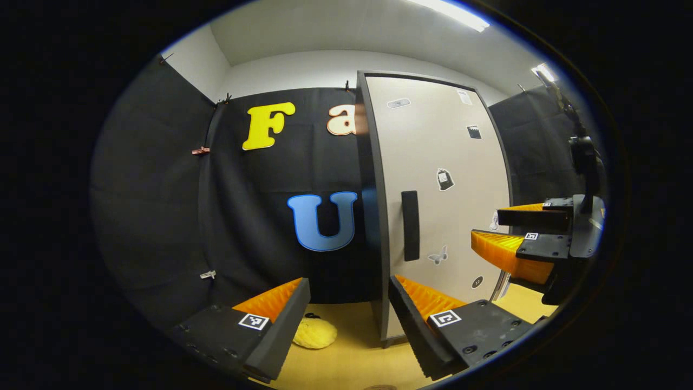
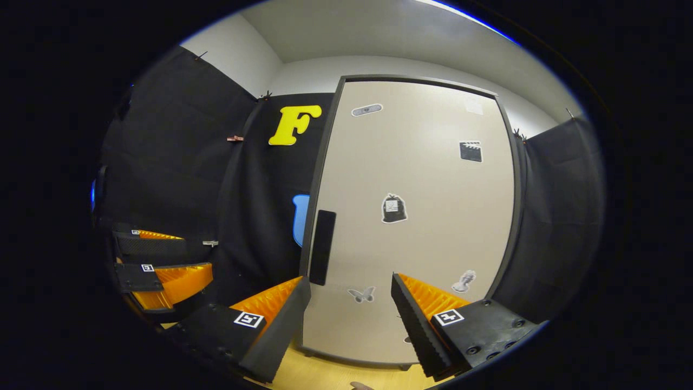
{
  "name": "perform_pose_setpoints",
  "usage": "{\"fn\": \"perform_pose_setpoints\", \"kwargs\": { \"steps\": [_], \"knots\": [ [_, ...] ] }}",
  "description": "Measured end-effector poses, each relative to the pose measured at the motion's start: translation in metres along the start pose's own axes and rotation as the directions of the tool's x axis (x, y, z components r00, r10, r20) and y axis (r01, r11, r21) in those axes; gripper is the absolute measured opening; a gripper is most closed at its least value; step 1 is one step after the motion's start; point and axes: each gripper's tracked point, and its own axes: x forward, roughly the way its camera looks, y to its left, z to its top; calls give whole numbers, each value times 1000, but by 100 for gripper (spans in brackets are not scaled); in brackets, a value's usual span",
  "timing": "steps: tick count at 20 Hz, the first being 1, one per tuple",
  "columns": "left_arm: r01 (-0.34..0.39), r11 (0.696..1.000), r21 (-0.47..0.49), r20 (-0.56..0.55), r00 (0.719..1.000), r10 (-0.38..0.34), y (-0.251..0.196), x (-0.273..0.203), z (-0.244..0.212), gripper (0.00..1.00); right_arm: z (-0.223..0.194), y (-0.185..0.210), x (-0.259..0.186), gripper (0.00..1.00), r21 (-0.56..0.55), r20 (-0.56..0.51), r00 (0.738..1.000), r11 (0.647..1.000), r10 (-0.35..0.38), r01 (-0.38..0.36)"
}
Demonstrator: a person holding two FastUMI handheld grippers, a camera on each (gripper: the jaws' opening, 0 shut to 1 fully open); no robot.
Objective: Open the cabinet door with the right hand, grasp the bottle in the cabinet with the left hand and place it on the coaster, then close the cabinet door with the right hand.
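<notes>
Left gripper (image 1: 349, 319): hanging wide open, holding nothing, facing the cabinet's left edge. Coaster (image 1: 314, 332): yellow, lying on the table (image 1: 352, 363) at its 7 o'clock, just behind the left finger. Cabinet door (image 2: 411, 216): standing shut, handle (image 2: 322, 247) at its 9 o'clock edge; the bottle is sitting out of sight. Right gripper (image 2: 351, 317): gaping open, empty, pointing at the door's lower part, the handle at 11 o'clock.
</notes>
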Motion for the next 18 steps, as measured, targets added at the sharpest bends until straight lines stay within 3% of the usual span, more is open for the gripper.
{"fn": "perform_pose_setpoints", "kwargs": {
  "steps": [7,8,13,14,18],
  "knots": [
    [54,998,-23,45,998,-53,23,4,-1,92,-5,33,54,95,24,-4,1000,999,-23,23],
    [54,998,-17,49,997,-53,27,6,-2,92,-10,35,62,91,22,-16,999,999,-30,31],
    [99,994,-39,71,993,-96,36,12,-6,93,-29,32,99,89,29,-58,994,995,-96,98],
    [105,993,-48,68,992,-102,38,14,-8,93,-31,30,105,83,33,-65,992,993,-112,114],
    [96,994,-43,46,994,-94,50,21,-18,93,-31,27,125,82,66,-59,989,988,-137,140]
  ]
}}
